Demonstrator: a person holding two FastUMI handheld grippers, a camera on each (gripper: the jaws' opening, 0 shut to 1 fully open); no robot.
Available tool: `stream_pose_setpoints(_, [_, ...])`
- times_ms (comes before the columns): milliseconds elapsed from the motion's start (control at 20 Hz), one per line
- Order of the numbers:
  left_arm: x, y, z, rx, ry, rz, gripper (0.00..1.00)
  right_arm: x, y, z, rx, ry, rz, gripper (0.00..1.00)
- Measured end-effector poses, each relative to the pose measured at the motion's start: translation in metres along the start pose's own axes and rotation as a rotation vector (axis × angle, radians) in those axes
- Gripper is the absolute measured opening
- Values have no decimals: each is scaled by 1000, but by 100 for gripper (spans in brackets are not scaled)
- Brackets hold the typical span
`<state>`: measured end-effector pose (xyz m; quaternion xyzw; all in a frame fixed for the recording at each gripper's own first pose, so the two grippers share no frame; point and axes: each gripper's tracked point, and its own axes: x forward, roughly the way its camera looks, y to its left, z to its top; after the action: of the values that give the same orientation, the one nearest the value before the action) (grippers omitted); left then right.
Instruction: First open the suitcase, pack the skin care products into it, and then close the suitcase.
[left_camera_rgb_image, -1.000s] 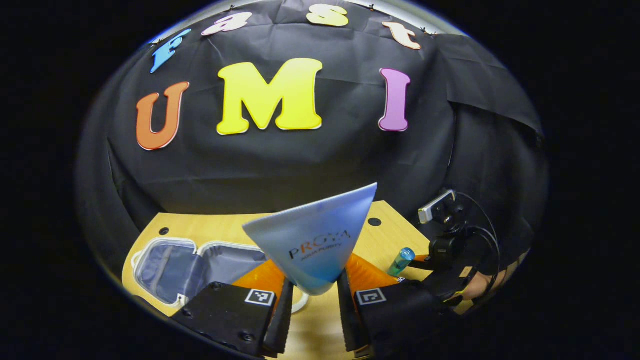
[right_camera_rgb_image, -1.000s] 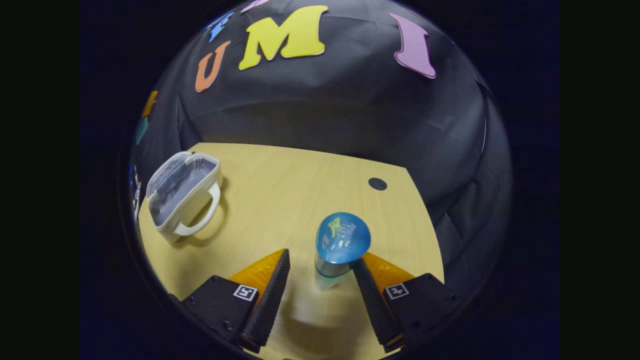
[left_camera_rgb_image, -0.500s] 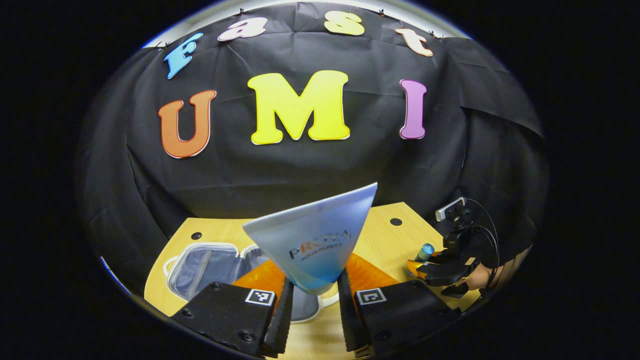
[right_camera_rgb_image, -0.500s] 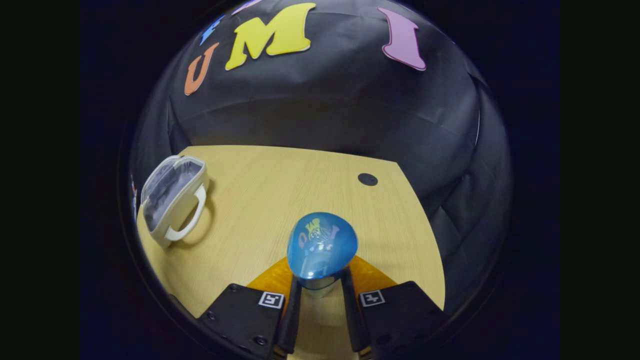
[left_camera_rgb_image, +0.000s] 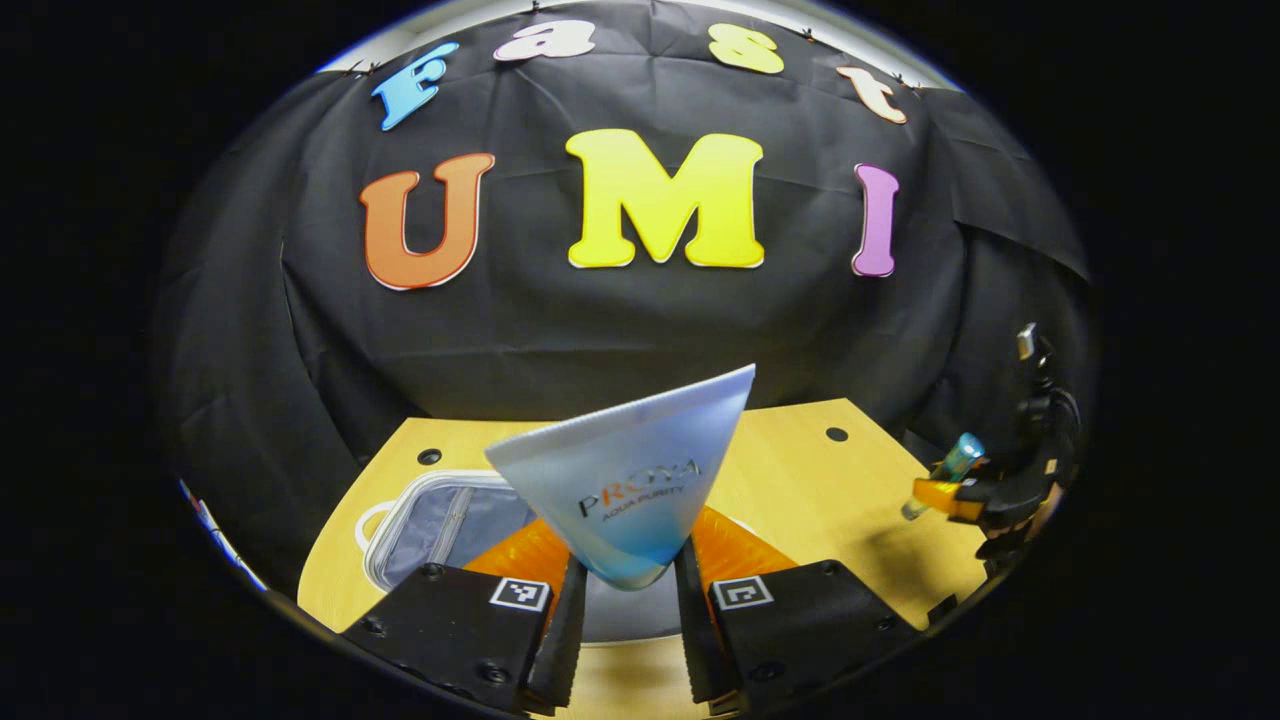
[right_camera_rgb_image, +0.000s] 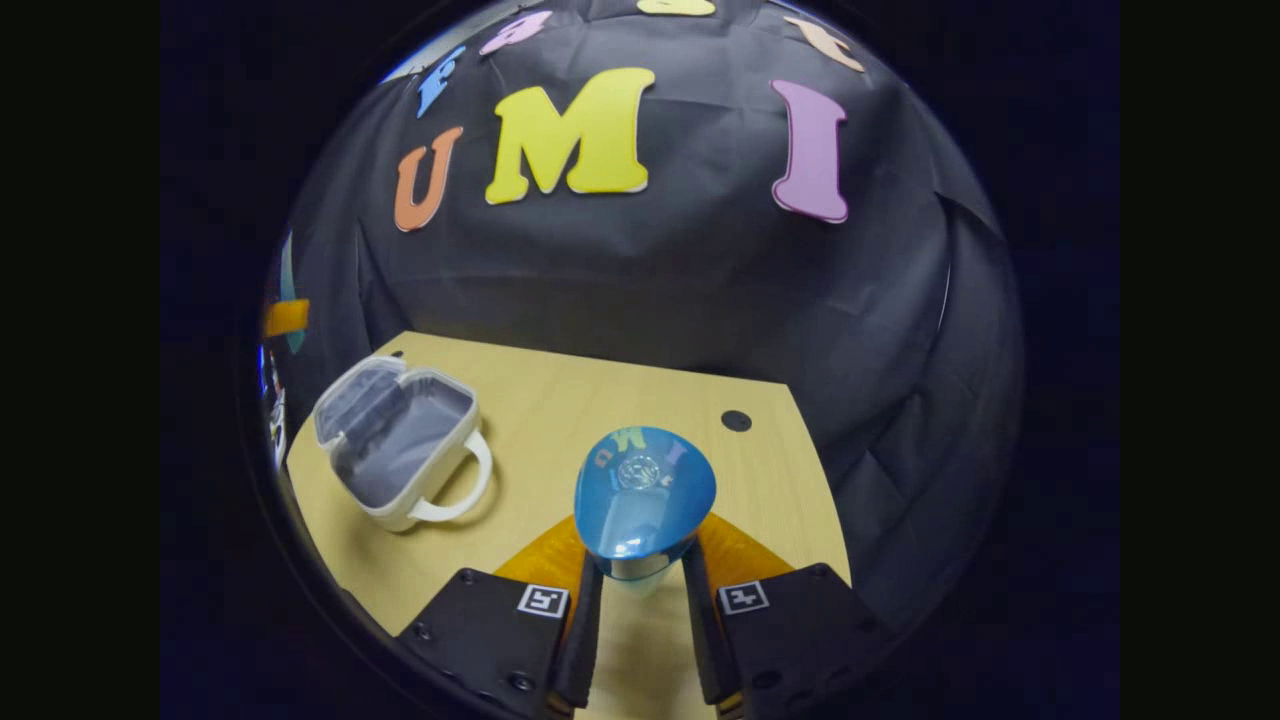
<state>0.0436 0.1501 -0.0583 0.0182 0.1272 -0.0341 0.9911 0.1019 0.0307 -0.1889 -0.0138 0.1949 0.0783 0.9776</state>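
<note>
The left gripper (left_camera_rgb_image: 622, 620) is closed on a soft plastic tube (left_camera_rgb_image: 630, 480), both fingers pressing its narrow lower end; the tube fans up into a flat crimped edge, pale at the top and shading to blue below, with a smooth matte skin. Behind and below it lies the open case (left_camera_rgb_image: 440, 520), a rounded shell with a white rim and grey fabric lining, on a light wood-grain table (left_camera_rgb_image: 800, 480) with small dark round holes.

The right gripper (right_camera_rgb_image: 634, 620) is clamped on a bottle (right_camera_rgb_image: 643, 495), seen from above: a glossy, translucent blue domed cap that mirrors the booth, over a clear body. The fingers' inner faces look ribbed.

The right gripper view shows the whole case (right_camera_rgb_image: 405, 445), both halves and its white loop handle (the left gripper view hides much of it behind the tube). The left gripper view shows the far-off right gripper (left_camera_rgb_image: 965, 490) at the table's right edge, holding the bottle (left_camera_rgb_image: 955, 465) tilted above the wood.
</note>
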Motion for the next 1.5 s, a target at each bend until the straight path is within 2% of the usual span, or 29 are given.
stream_pose_setpoints(200, [35,25,-44,16,94,-8,45,-33,24,11,18,-19,-16,35])
stream_pose_setpoints(300, [51,30,-69,10,152,-29,45,-42,36,11,23,-9,-28,37])
stream_pose_setpoints(500, [79,27,-122,7,257,-84,45,-64,49,11,15,7,-77,35])
stream_pose_setpoints(750, [94,18,-175,59,395,-131,45,-86,54,11,58,8,-140,37])
stream_pose_setpoints(800, [96,17,-179,61,410,-138,45,-91,55,9,63,9,-148,35])
stream_pose_setpoints(900, [101,18,-187,70,439,-134,45,-96,54,4,63,13,-165,37])
stream_pose_setpoints(1050, [107,23,-201,72,505,-115,45,-99,55,4,77,19,-174,35])
stream_pose_setpoints(1100, [109,26,-205,71,521,-108,45,-99,57,4,77,21,-175,38])
stream_pose_setpoints(1300, [111,33,-222,88,613,-90,45,-97,64,2,67,29,-159,37])
stream_pose_setpoints(1500, [117,29,-219,66,650,-78,46,-88,78,0,38,47,-129,37])
